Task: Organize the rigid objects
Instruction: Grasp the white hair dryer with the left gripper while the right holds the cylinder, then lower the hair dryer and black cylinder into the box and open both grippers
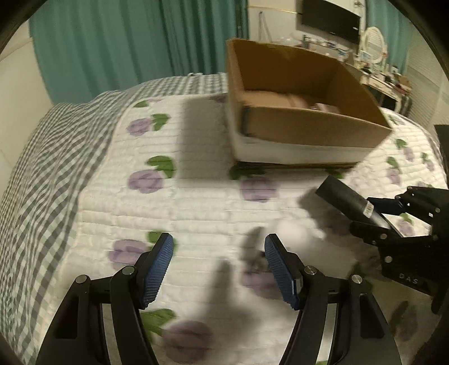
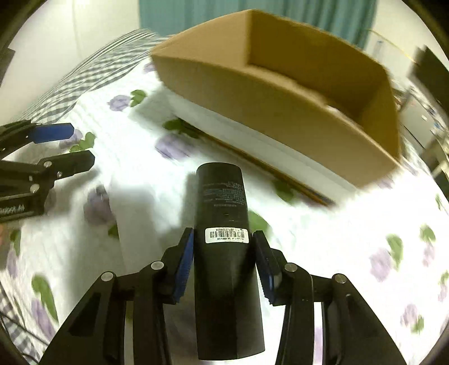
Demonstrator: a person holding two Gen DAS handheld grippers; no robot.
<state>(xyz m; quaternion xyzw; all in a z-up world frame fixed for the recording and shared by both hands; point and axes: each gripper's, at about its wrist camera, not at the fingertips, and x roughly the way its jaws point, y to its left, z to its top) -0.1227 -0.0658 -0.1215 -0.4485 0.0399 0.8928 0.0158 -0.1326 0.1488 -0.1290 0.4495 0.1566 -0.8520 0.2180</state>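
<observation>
A black cylindrical bottle (image 2: 221, 202) with a white barcode label sticks forward from my right gripper (image 2: 223, 247), whose blue pads press its sides; it hangs above the quilt. In the left wrist view the same bottle (image 1: 345, 199) and right gripper (image 1: 373, 216) sit at the right edge. My left gripper (image 1: 219, 252) stands open over the quilt with nothing between its fingers; it also shows at the left of the right wrist view (image 2: 64, 146). An open cardboard box (image 1: 308, 132) (image 2: 280, 118) rests on the bed beyond both grippers. Its contents are barely visible.
The bed carries a white quilt with purple flowers (image 1: 146, 179) and a grey checked border (image 1: 56, 157). Green curtains (image 1: 112, 42) hang behind it. A cluttered desk (image 1: 384, 75), a round mirror (image 1: 373, 42) and a dark screen (image 1: 331, 19) stand at the far right.
</observation>
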